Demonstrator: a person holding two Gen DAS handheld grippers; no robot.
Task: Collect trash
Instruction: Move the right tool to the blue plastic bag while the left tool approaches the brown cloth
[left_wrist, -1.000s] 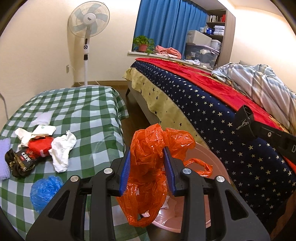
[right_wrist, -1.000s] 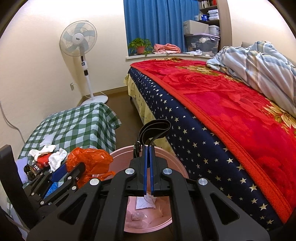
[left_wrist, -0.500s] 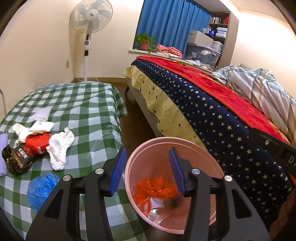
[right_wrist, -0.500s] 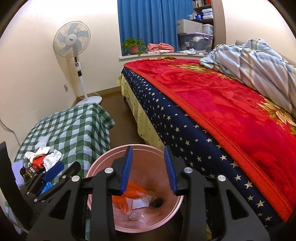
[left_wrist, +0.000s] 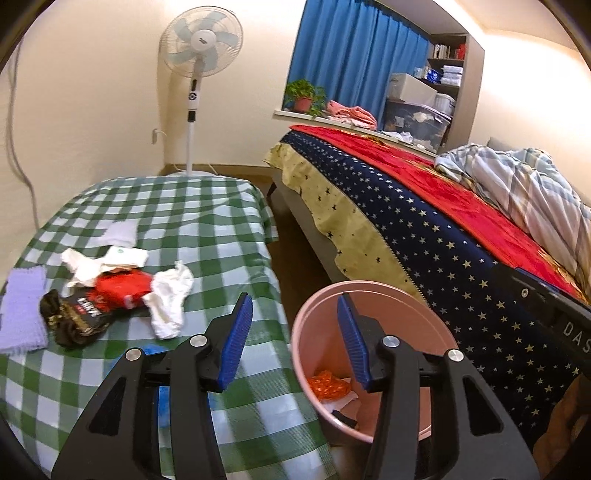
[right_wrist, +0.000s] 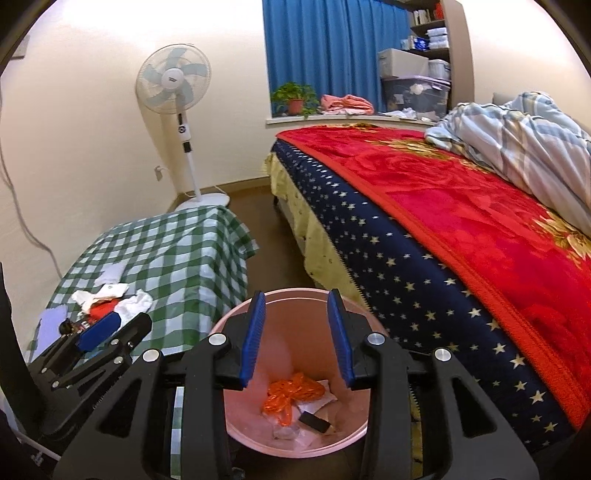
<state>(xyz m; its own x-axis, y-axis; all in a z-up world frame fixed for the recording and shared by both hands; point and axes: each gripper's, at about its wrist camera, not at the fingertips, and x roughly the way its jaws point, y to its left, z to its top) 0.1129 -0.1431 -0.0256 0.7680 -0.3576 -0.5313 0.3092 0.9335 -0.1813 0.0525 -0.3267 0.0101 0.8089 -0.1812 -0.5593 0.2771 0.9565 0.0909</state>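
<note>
A pink bin (left_wrist: 369, 287) stands on the floor between the table and the bed. An orange plastic bag (right_wrist: 291, 393) lies in it on white scraps, beside a small black piece (right_wrist: 314, 421). My right gripper (right_wrist: 295, 295) hangs open and empty over the bin (right_wrist: 288, 350). My left gripper (left_wrist: 293, 299) is also open and empty, above the table's edge just left of the bin. On the checked table (left_wrist: 207, 221) lie a crumpled white tissue (left_wrist: 168, 299), a red wrapper (left_wrist: 120, 290), a black wrapper (left_wrist: 74, 321) and a white packet (left_wrist: 123, 256). A blue wad (left_wrist: 162, 398) is half hidden behind my left finger.
A lilac cloth (left_wrist: 22, 310) lies at the table's left edge. The bed (left_wrist: 424, 236), with a starred navy cover and a red blanket, runs along the right. A standing fan (left_wrist: 192, 92) is by the far wall. A narrow strip of floor (left_wrist: 295, 258) separates table and bed.
The left gripper opened and the orange bag fell into the bin. The right gripper opened and let go of a black strap. The left gripper then shifted left toward the table.
</note>
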